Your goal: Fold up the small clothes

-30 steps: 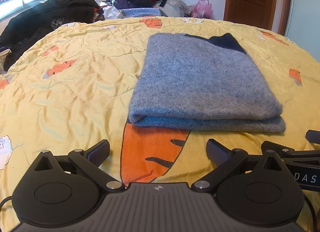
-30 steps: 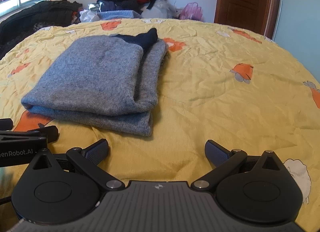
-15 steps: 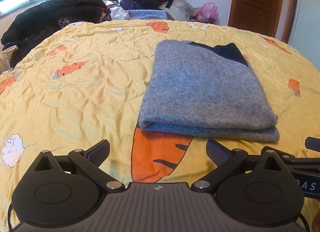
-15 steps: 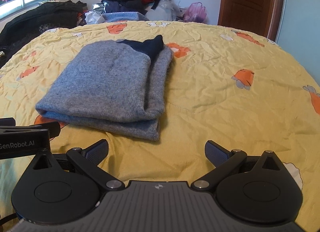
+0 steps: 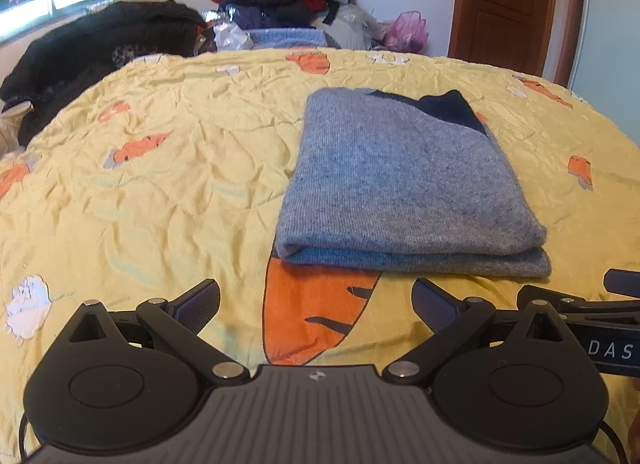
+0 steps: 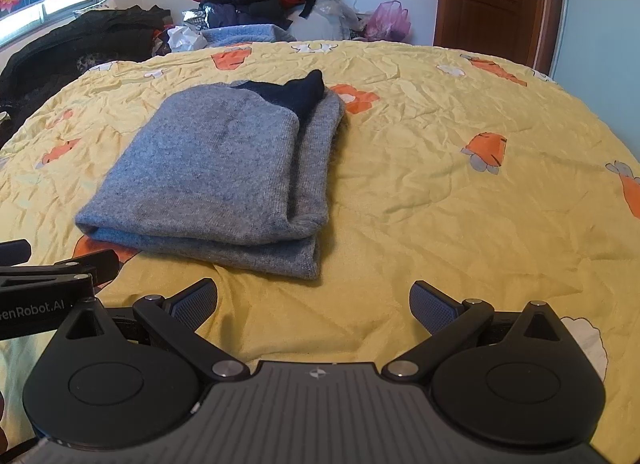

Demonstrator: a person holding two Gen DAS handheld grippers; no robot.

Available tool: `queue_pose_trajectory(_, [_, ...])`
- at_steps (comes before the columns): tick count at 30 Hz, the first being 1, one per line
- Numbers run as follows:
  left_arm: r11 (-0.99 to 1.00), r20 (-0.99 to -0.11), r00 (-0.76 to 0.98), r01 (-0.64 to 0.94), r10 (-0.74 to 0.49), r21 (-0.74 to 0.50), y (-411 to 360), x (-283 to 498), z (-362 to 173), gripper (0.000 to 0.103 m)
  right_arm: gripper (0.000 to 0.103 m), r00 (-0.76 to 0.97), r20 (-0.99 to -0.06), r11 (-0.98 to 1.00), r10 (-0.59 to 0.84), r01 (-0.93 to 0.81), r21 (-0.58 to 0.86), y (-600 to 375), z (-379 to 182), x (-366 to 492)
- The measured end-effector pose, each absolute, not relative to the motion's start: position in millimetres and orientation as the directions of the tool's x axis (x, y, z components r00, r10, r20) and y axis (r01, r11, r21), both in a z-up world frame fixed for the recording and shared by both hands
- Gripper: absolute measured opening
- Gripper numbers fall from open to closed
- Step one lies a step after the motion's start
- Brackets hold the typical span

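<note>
Both my tongs are spread wide and hold nothing: my left gripper (image 5: 316, 304) and my right gripper (image 6: 314, 304) hang just above the yellow carrot-print bedspread (image 5: 160, 183). The folded grey sweater (image 5: 400, 183) lies flat on it, at one o'clock from my left tongs and eleven o'clock from my right, apart from both.

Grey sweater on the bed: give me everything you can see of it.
The grey sweater looks like soft fuzzy knit, folded into a neat rectangle of stacked layers, its rounded fold edge facing the grippers. A dark navy part shows at the far end. It lies flat on the wrinkled yellow bedsheet, partly over a large orange carrot print. Both grippers are open, short of it; nothing else touches it.
</note>
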State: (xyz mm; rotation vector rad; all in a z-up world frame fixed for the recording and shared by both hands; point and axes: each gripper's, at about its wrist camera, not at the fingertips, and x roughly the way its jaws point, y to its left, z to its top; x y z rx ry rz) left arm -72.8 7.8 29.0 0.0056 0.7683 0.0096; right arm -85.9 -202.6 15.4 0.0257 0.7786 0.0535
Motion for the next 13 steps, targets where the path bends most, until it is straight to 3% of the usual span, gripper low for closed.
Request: queue_pose_trajectory(13, [1.000,-0.710,0.704,-0.011,0.027,0.028,9.3,-70.4,25.9,0.103,0.102,0.706,-0.705,0.998,0.067,-0.042,0.052,-202.0,15.5,-85.1])
